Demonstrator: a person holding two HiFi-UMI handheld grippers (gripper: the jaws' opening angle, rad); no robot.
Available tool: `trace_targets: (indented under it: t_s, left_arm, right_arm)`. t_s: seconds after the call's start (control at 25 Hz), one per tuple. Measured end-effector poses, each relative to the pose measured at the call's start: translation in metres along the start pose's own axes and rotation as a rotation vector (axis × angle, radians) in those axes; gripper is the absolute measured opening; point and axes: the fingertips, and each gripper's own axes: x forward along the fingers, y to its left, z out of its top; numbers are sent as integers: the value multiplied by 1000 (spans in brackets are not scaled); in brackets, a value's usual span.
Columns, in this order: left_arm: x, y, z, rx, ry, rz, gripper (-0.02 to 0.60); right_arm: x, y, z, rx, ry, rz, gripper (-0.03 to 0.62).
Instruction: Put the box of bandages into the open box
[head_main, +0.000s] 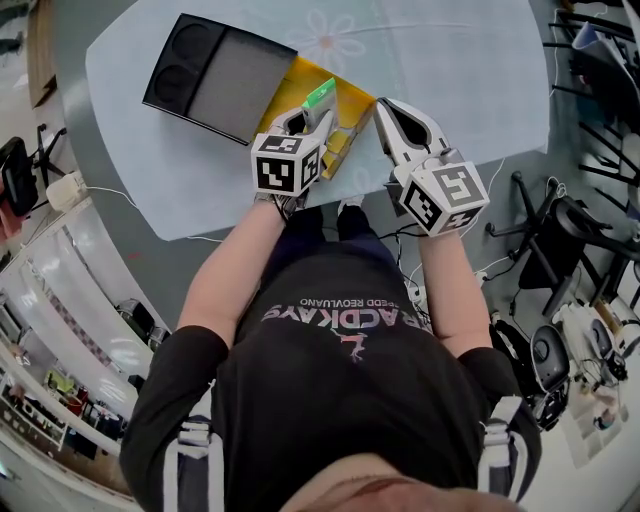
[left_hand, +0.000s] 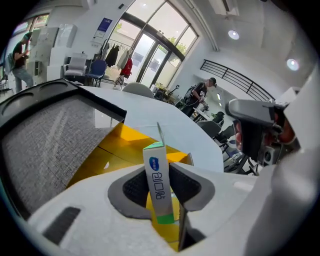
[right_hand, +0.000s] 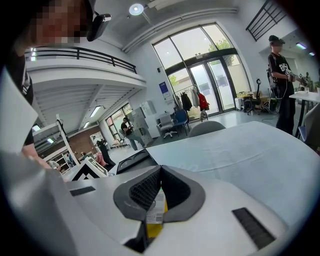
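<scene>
Half done at best. Your left gripper (head_main: 308, 118) had the box of bandages (left_hand: 158, 185) pinched between its pads, narrow face toward the camera, green end nearest, top flap open at the far end. It was not loose and had not been set down.

Position: the box of bandages sat over the yellow interior of the open box (head_main: 283, 85), near its right side. I couldn't tell from any view whether its lower end was touching the floor of the open box or hanging just above it.

Your right gripper (head_main: 383, 107) was closed on a thin yellow edge of the open box, the part carrying a barcode label. My guess is you were holding the flap back to keep the mouth clear. Its tips were just beside the left gripper's.

The black tray (head_main: 215, 75) with the grey lining lay against the far left side of the open box, out of the way. Nothing else showed on the table (head_main: 450, 70).

Done: pick, carry and alignment over the target.

Left, as I judged it:
- lower the box of bandages fully inside
- part the left pads and back out without dragging it up
- let go of the yellow edge with the right
</scene>
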Motion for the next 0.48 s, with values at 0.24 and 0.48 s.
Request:
trace_targets:
  t_s: [0.24,0.48]
  left_arm:
    - [4,5,-3,39,20,68,143]
    - [12,10,-12,112,80,144,216]
  right_arm:
    - [-4,-3,-3,11,1,0,11]
    - [-10,-11,-5,19,0,-2,11]
